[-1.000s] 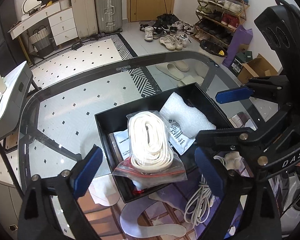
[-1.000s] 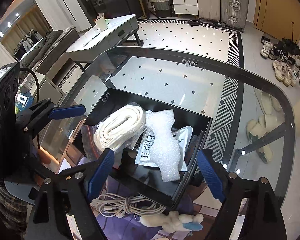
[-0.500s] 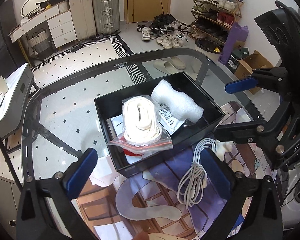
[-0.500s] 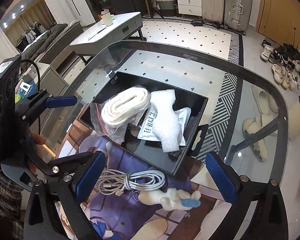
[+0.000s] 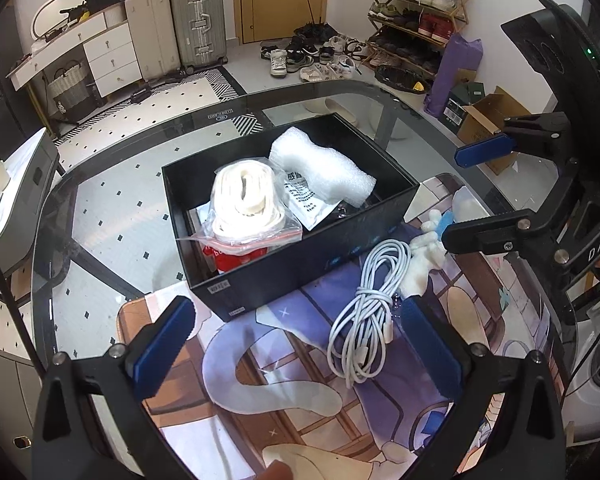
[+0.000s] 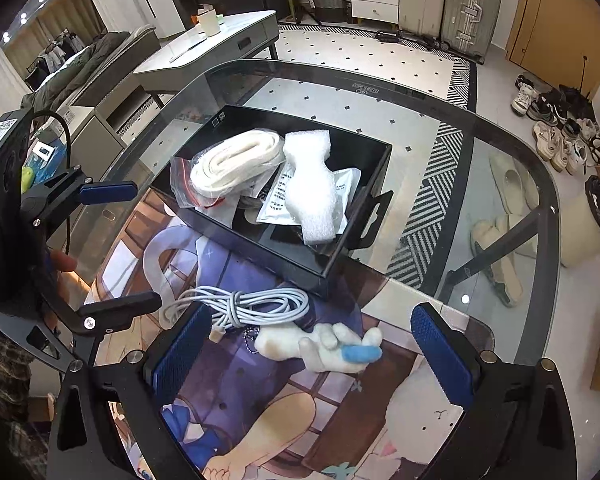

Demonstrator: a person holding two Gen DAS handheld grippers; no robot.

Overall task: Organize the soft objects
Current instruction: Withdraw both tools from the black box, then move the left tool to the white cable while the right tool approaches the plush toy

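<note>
- White coiled cable (image 5: 366, 312), bundled and wrapped at its middle, lying on the printed mat (image 5: 300, 380) just near of the black box; touching a small white plush toy (image 6: 324, 346) with a blue tip at its right end.
- Left gripper (image 5: 300, 344) spread wide over the mat, nothing between the blue pads (image 5: 164, 340); jaws just widened.
- Right gripper (image 6: 316, 354) equally wide apart, straddling the plush toy without touching it; jaws likewise just widened. "DAS" readable on its black frame in the left view.
- Black box (image 5: 284, 276) farther back on the glass table (image 5: 112, 216), small white stickers on its near wall, text too small to read.
- Inside, left: rolled cream strap in a clear zip bag (image 5: 246, 204) with a red seal, resting over something red.
- Inside, right: white foam piece (image 6: 312, 188) on a white packet (image 5: 306, 202) with black Chinese print.
- Far rim of the table: small printed stamp, illegible.
</note>
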